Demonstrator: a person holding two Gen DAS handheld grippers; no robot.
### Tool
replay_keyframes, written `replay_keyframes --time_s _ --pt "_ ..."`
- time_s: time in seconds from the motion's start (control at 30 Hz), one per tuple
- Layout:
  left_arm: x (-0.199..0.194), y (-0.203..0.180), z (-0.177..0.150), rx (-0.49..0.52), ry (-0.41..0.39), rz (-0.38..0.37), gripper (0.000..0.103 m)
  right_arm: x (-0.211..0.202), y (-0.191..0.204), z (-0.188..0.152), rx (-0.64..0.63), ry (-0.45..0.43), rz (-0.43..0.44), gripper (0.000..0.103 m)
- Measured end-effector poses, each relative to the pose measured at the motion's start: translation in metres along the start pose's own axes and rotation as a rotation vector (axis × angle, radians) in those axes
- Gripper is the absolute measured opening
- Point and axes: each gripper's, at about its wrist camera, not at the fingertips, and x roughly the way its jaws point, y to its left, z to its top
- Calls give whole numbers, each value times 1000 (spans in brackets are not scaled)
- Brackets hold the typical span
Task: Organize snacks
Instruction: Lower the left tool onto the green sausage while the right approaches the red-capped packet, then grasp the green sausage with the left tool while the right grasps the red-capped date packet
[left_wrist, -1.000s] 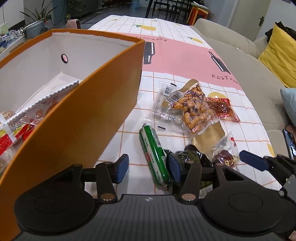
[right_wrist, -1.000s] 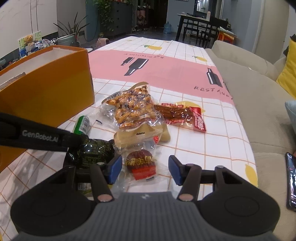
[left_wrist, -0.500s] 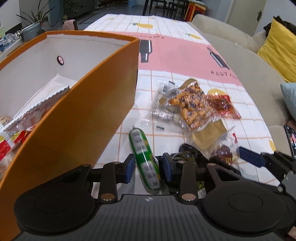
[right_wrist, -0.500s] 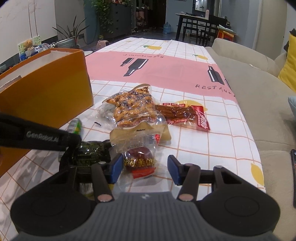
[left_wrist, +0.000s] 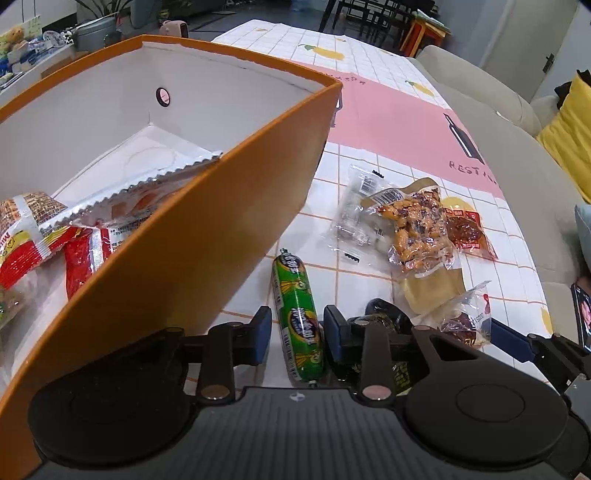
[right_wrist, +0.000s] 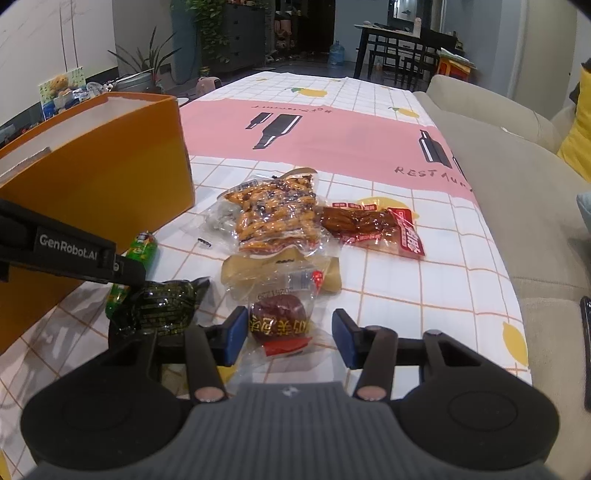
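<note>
box (left_wrist: 207, 236): orange outside, white inside
tablecloth (right_wrist: 406, 280): white with thin orange grid, a pink band, black bottles, yellow lemons
sausage (left_wrist: 297, 314): green wrapper with yellow print
date packet (right_wrist: 282, 325): clear, dark red fruit, red corner
my pads (right_wrist: 234, 334): blue
cushion (left_wrist: 569, 133): yellow

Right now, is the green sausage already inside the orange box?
No, the green sausage lies on the tablecloth beside the orange box, between the left gripper fingers.
</note>
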Motion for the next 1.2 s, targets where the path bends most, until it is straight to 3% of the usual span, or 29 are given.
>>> replay_keyframes --time_s 0.37,0.73,0.97,1.2 --pt "7 -7 -2 61 -1 6 30 0 2 -2 -24 -7 0 46" --pt "-5 10 -11 8 100 -20 24 -7 10 -2 -47 31 1 38" --pt "-15 5 -22 33 104 -27 24 -21 15 -5 -61 23 -8 35" --pt "-42 1 -20 35 60 -60 24 -39 13 -4 -52 2 -19 35"
